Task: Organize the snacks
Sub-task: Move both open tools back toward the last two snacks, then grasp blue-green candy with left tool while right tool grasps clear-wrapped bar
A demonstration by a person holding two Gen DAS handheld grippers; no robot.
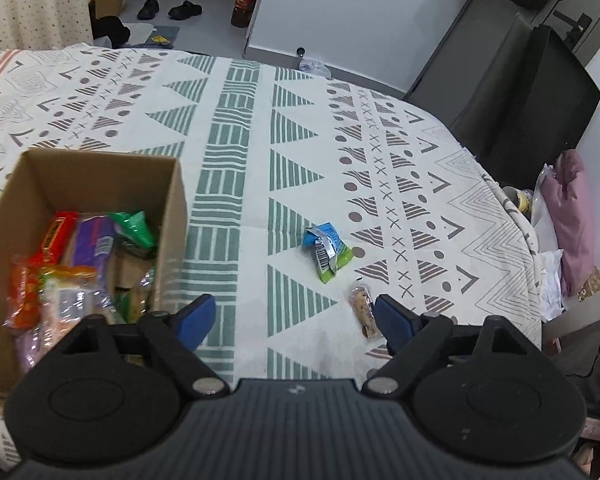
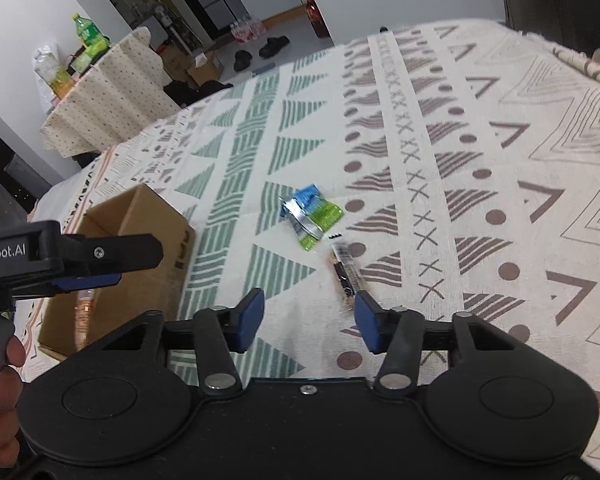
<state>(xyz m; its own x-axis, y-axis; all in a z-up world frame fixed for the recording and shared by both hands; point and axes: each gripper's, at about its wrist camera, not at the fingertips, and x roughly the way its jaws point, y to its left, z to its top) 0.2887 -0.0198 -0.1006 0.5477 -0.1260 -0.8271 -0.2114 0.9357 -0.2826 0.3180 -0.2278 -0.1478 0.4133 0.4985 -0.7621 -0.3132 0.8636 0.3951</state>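
Note:
An open cardboard box (image 1: pixel 100 184) (image 2: pixel 148 220) sits on the patterned cloth at the left, holding several bright snack packets (image 1: pixel 72 256). Two snacks lie loose on the cloth: a blue and green packet (image 1: pixel 327 250) (image 2: pixel 312 216) and a clear-wrapped snack bar (image 1: pixel 365 310) (image 2: pixel 345 270) just nearer than it. My left gripper (image 1: pixel 294 316) is open above the cloth beside the box, its right finger next to the bar. My right gripper (image 2: pixel 309 314) is open too, with the bar's near end just beyond its right finger. The left gripper (image 2: pixel 100 268) also shows from the side over the box, held by a hand (image 2: pixel 0 376).
The tablecloth (image 1: pixel 240 128) covers a wide table whose edge curves off at the right. A dark chair (image 1: pixel 512 96) stands beyond the far right edge. A second small table with bottles (image 2: pixel 100 92) and shoes (image 1: pixel 168 10) on the floor lie further back.

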